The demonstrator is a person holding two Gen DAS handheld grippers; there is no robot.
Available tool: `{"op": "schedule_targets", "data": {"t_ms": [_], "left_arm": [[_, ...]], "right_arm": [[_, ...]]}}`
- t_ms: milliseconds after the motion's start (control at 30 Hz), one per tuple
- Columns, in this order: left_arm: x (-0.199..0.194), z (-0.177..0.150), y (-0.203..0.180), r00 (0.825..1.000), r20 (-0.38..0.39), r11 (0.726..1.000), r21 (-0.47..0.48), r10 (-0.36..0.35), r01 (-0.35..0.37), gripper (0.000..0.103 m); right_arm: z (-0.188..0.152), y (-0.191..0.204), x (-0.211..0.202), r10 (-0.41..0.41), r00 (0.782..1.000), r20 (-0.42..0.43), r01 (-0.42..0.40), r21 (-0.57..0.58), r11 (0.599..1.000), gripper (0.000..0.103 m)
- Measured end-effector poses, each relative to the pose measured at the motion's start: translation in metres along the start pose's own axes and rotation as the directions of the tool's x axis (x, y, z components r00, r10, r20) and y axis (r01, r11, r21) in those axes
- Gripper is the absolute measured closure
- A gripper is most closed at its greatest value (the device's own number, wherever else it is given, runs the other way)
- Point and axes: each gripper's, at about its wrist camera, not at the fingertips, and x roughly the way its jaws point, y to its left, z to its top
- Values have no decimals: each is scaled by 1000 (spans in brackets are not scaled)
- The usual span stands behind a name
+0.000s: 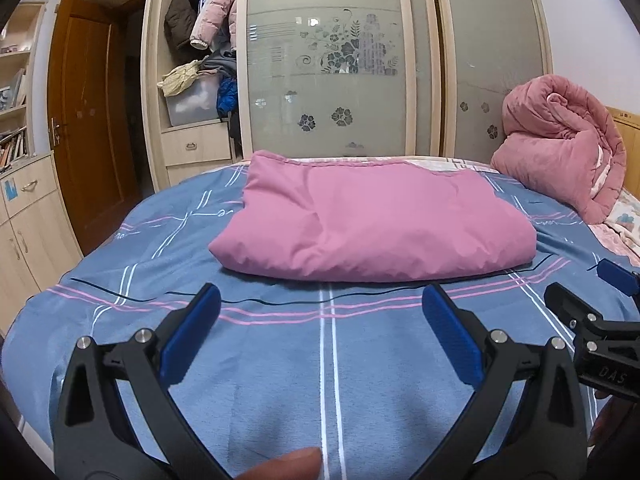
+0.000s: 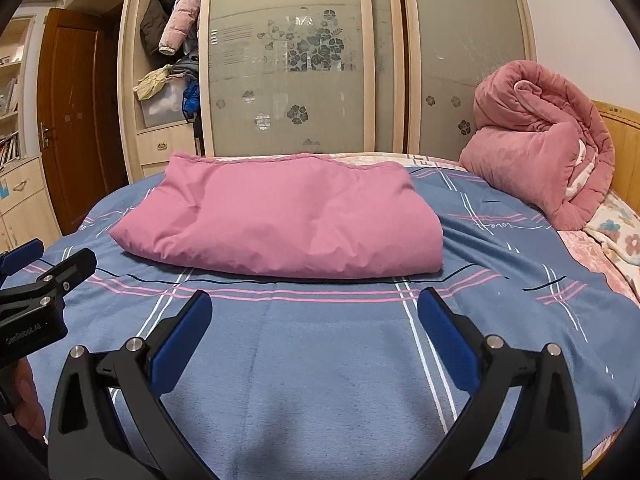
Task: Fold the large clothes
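A folded pink padded garment (image 1: 372, 220) (image 2: 280, 220) lies as a thick rectangle in the middle of the bed, on the blue plaid bedspread (image 1: 280, 360) (image 2: 340, 360). My left gripper (image 1: 322, 304) hovers over the near part of the bed, short of the garment, open with nothing between its blue pads. My right gripper (image 2: 314, 310) stands the same way, open and empty, also short of the garment's near edge. Each gripper shows at the edge of the other's view: the right one (image 1: 592, 320) and the left one (image 2: 36, 292).
A rolled pink quilt (image 1: 560, 144) (image 2: 536, 144) sits at the bed's far right by the wooden headboard (image 2: 624, 148). Behind the bed stands a wardrobe with frosted sliding doors (image 1: 328, 60), its left bay holding hanging coats (image 1: 208, 12). A wooden door (image 1: 88, 120) and cabinets are at left.
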Motion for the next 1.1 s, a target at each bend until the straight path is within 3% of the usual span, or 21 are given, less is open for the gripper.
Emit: {"op": "schedule_targets", "data": {"t_ms": [1100], "left_arm": [[6,-1,3,999,-27,1000,-14,-17,16,2]], "right_arm": [[-1,5,1,0,1000,1,0,-2,1000,1]]}}
